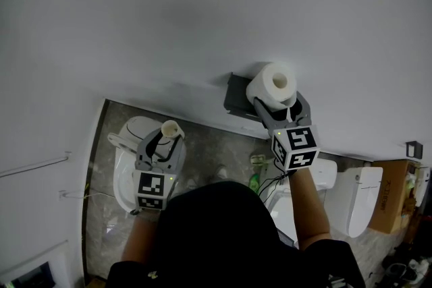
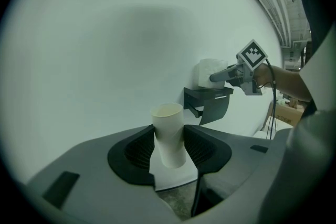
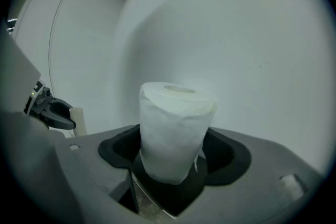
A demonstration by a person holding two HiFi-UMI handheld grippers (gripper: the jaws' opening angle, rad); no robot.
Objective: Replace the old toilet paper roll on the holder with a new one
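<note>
Two claws are held out in front of the person. Square black-and-white patterns are carried on the left claw's cube point(image 1: 151, 191) and the right claw's cube point(image 1: 295, 147).

The left claw point(image 1: 170, 136) point(image 2: 170, 140) is closed partway on a bare cardboard tube point(image 1: 171, 129) point(image 2: 169, 134). The tube is pinched between the two pads and stands nearly upright, with its open end up.

The right claw point(image 1: 278, 103) point(image 3: 172, 150) is spread wide, and its pads are pressed against the sides of a new toilet paper roll point(image 1: 272, 84) point(image 3: 173, 131). This full white roll is gripped upright, with its hollow core facing up.

Farther on, the roll is seen just above the top of the black holder point(image 1: 237, 99) point(image 2: 210, 103), which is fixed to the plain white wall point(image 1: 202, 17). Whether roll and holder touch cannot be told.

Below, a white toilet point(image 1: 125, 162) is seen on the grey floor point(image 1: 216, 145). At the far right stands a cardboard box point(image 1: 390, 197). The marks on its side are too small to be read
</note>
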